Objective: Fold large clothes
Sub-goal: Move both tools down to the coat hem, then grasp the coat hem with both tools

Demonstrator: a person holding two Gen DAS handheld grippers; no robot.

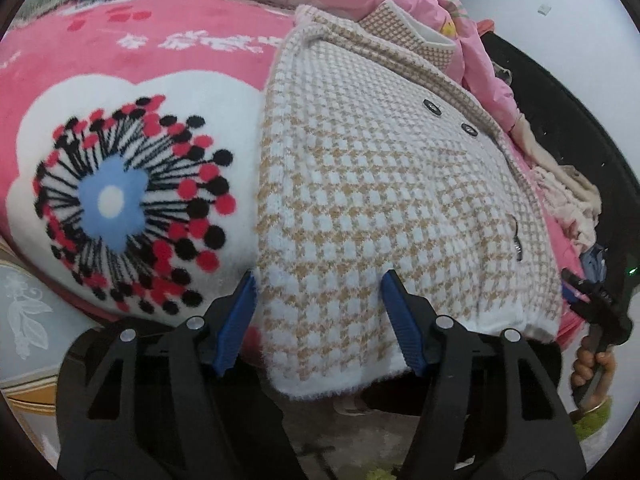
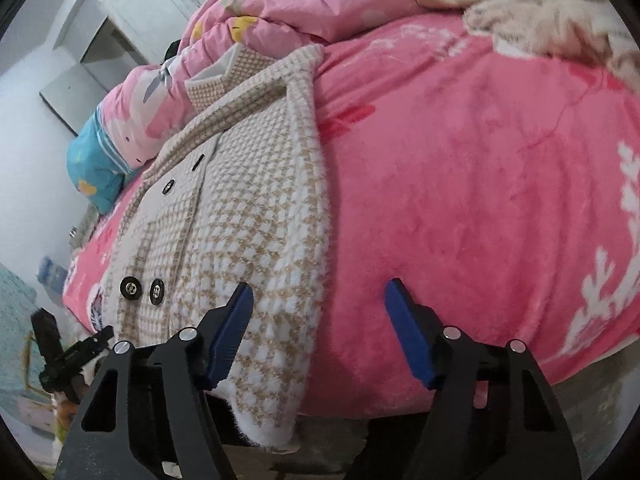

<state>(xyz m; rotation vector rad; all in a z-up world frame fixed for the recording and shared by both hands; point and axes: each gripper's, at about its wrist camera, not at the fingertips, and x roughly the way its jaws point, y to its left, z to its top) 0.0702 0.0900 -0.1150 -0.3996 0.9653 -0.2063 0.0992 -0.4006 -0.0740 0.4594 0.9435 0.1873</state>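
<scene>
A beige-and-white houndstooth knit coat (image 1: 368, 184) lies flat on a pink fleece blanket (image 1: 132, 56), collar far, hem hanging over the bed's near edge. It has dark buttons. My left gripper (image 1: 318, 292) is open, its blue pads astride the hem's left part, with nothing held. In the right wrist view the coat (image 2: 244, 216) lies left of centre. My right gripper (image 2: 320, 300) is open over the coat's right hem corner and the blanket (image 2: 480, 184), empty. The right gripper also shows in the left wrist view (image 1: 596, 304).
A pink crumpled quilt (image 2: 304, 12) and a blue pillow (image 2: 96, 164) lie beyond the collar. A heap of beige clothes (image 2: 548, 16) sits at the far right of the bed. A large flower print (image 1: 120, 204) lies left of the coat. The floor (image 1: 360, 452) is below.
</scene>
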